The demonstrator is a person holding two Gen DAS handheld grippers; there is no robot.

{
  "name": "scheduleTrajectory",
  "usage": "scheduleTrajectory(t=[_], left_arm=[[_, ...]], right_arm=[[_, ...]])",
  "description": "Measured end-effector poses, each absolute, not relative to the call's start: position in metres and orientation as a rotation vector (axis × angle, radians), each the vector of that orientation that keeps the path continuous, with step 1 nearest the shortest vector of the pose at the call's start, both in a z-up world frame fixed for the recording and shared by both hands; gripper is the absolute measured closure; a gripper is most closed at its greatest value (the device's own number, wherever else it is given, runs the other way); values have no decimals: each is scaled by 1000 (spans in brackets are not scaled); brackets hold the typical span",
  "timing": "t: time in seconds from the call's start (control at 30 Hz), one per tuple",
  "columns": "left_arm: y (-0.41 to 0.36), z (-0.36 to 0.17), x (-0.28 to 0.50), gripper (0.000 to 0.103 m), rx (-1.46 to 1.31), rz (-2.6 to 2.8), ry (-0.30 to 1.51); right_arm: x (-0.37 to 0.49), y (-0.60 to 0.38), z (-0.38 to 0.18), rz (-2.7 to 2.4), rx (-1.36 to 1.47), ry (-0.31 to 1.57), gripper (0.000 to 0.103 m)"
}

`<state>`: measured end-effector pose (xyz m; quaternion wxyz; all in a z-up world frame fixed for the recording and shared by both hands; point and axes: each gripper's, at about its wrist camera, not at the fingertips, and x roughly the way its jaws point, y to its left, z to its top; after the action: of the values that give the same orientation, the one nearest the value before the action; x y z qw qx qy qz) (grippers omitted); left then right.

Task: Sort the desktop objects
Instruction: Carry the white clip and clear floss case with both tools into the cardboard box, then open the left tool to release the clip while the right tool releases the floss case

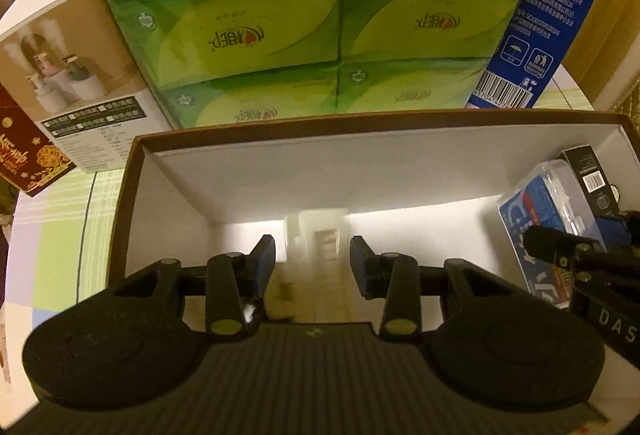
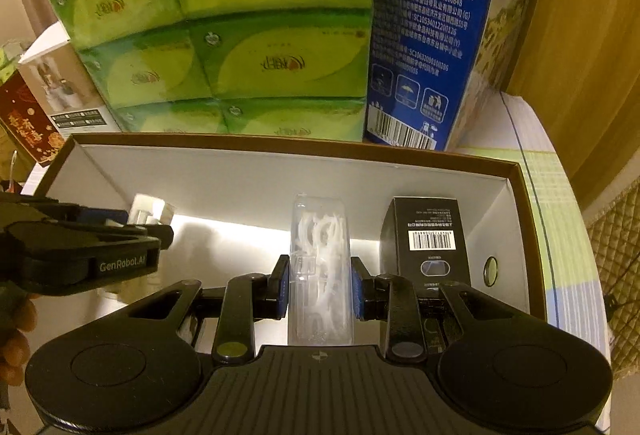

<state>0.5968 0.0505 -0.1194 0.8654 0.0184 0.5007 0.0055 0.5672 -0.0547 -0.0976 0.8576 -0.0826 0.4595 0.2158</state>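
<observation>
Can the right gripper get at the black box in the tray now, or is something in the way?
Probably not yet. The right gripper is shut on a clear floss case, so its jaws are occupied. The black box stands just right of it in the tray, with nothing between.

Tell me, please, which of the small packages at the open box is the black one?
The black carton standing upright at the box's right end, barcode facing the camera. The right gripper clamps a clear floss-pick case; the left gripper holds a pale whitish item.
</observation>
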Motion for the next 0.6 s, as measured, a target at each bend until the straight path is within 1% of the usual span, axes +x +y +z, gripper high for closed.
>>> scheduleTrajectory(t=[0.33, 0.37, 0.4, 0.5, 0.53, 0.57, 0.6], left_arm=[[51, -124, 597, 65, 35, -4, 1055], [51, -123, 596, 63, 35, -4, 1055], [51, -123, 596, 59, 34, -6, 1054], [51, -118, 593, 55, 29, -17, 1044], [51, -116, 592, 53, 30, -21, 1041], [51, -114, 590, 48, 31, -23, 1037], [50, -111, 588, 45, 30, -28, 1030]], right_arm=[[570, -54, -103, 437, -172, 963, 76], [570, -53, -104, 437, -172, 963, 76], [570, -53, -105, 435, -172, 960, 76], [569, -54, -106, 429, -167, 932, 76], [569, -54, -105, 430, -166, 924, 75], [568, -55, -105, 435, -166, 918, 73], [567, -55, -104, 437, -167, 911, 63]])
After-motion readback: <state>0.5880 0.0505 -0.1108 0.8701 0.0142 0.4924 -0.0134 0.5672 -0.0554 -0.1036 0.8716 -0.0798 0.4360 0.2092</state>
